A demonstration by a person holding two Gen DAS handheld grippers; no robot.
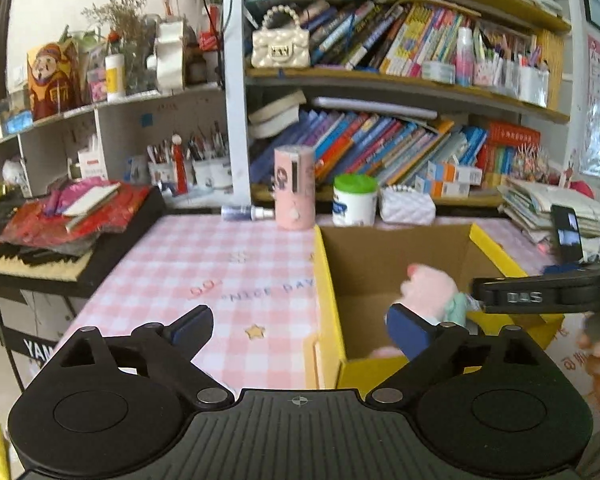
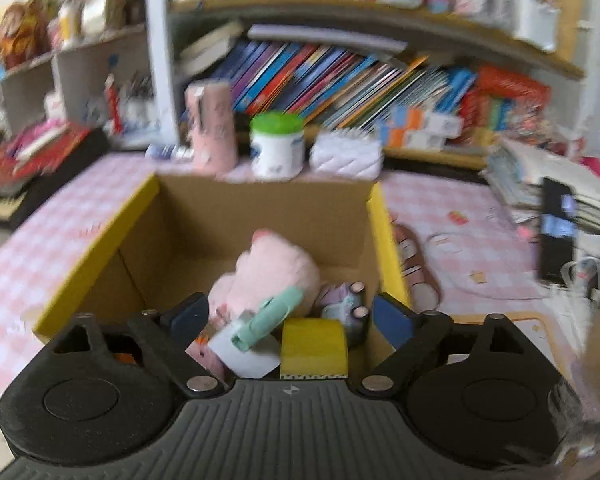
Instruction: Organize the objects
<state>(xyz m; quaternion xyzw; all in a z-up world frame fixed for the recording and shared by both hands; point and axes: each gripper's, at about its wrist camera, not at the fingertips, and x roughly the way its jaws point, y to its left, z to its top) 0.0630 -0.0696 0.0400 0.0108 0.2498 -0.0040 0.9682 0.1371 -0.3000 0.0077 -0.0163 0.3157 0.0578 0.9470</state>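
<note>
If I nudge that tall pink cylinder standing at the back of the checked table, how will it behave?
The tall pink cylinder stands upright on a narrow base, so a high push would probably tip it. Being round, it might then roll toward the small spray bottle lying beside it. It looks like a light container, though what it holds is hidden.

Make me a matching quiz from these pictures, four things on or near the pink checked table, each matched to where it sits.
Things:
1. plush toy
2. green-lidded jar
3. phone
4. spray bottle

Places:
A. lying on its side left of the pink canister
B. inside the cardboard box
C. propped against the paper stack on the right
D. between the pink canister and the white quilted pouch

Pairs: 1-B, 2-D, 3-C, 4-A
</note>
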